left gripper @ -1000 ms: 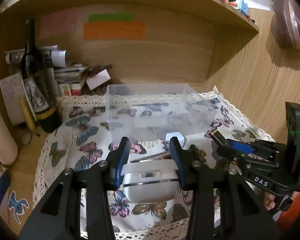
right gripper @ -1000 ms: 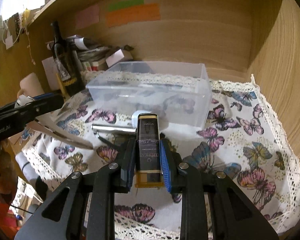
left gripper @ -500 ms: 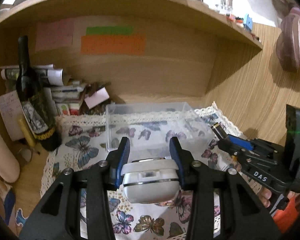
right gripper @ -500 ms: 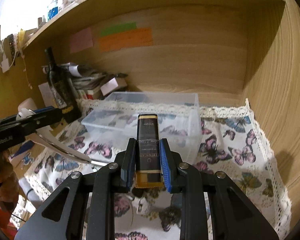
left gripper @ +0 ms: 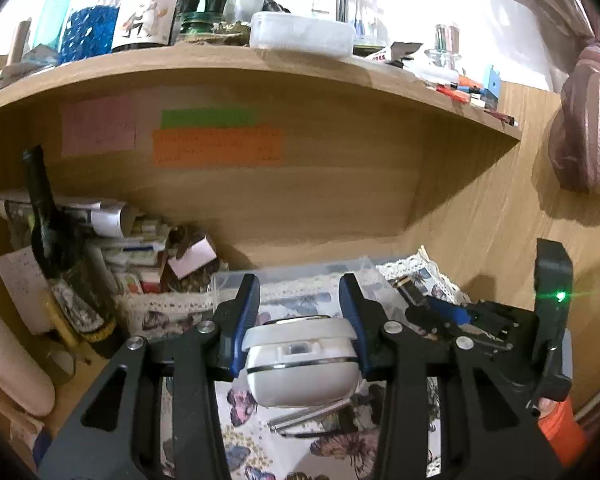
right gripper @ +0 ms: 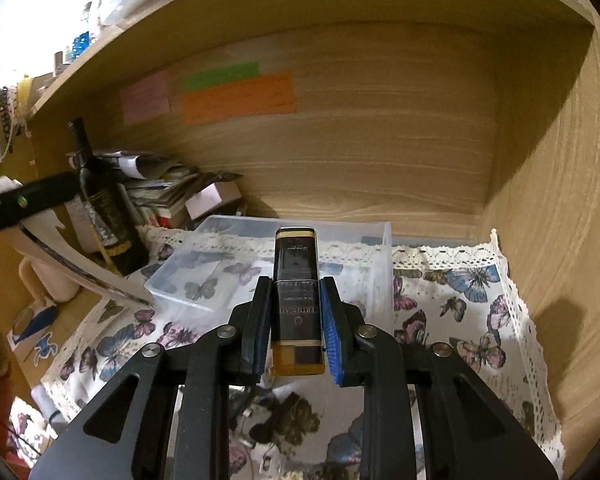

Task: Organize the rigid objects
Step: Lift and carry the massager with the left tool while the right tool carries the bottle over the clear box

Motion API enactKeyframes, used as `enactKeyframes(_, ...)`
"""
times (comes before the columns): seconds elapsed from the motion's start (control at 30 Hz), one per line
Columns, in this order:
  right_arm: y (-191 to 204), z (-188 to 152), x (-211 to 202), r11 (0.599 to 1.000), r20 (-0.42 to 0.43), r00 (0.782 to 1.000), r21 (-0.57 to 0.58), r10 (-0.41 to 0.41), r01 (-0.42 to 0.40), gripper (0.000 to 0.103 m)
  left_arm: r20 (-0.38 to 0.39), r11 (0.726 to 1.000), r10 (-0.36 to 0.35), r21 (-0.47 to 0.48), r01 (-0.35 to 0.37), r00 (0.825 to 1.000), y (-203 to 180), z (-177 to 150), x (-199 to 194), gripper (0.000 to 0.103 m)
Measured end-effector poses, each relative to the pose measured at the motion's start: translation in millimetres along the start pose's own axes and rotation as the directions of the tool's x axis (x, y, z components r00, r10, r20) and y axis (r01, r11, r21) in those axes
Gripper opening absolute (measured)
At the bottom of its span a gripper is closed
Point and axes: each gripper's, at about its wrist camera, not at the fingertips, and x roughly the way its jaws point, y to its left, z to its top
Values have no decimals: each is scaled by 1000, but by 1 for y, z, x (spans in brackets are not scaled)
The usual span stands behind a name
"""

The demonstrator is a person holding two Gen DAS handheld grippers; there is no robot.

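Observation:
My left gripper (left gripper: 299,292) is shut on a white rounded case (left gripper: 302,360) and holds it high above the butterfly cloth (left gripper: 332,448). My right gripper (right gripper: 294,292) is shut on a dark rectangular lighter with a gold base (right gripper: 297,300), raised in front of the clear plastic box (right gripper: 376,280). The box also shows in the left wrist view (left gripper: 300,280), behind the case. The right gripper (left gripper: 416,308) with the lighter tip appears at the right of the left wrist view. A metal pen-like object (left gripper: 312,416) lies on the cloth below the case.
A dark wine bottle (right gripper: 100,200) and a stack of papers and boxes (right gripper: 168,196) stand at the back left. A wooden back wall with sticky notes (right gripper: 236,96) and a right wall (right gripper: 560,220) enclose the nook. A shelf (left gripper: 260,64) with bottles runs overhead.
Both grippers have risen well above the cloth, each keeping hold of its object. The box and cloth now sit lower in both views.

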Motion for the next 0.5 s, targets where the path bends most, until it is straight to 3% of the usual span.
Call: enactKeyframes(0.5,-12,7,52,999,-94,995,-2,-42,42,22,-69,1000,30,-2,-30,997,21,0,76,41)
